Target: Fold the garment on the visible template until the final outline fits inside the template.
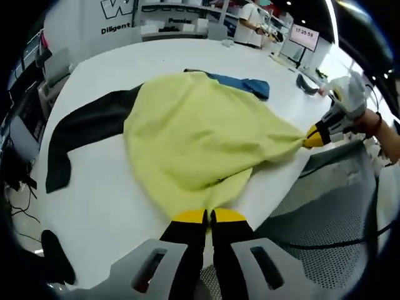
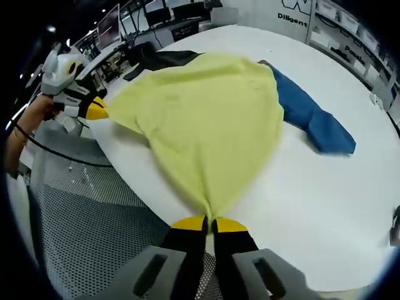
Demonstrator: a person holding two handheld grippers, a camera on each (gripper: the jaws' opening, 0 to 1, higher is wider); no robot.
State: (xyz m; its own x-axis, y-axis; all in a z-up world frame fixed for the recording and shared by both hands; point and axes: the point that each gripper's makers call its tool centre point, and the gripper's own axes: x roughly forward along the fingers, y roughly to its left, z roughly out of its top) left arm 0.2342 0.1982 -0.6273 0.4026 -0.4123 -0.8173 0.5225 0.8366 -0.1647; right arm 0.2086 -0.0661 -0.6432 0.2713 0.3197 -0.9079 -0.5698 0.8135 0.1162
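Both the left gripper (image 1: 209,216) and right gripper (image 2: 209,224) are pinched tight on near corners of the soft yellow-green cloth garment (image 1: 200,140), stretched over the round white table's (image 1: 106,200) near edge, and a slip would probably drop it.

Spread on worktop (image 1: 112,206): garment (image 1: 200,137), centre. Dark cloth (image 1: 81,131) at 9 o'clock, partly under it. Another cloth (image 1: 247,84) at 1 o'clock, behind garment.
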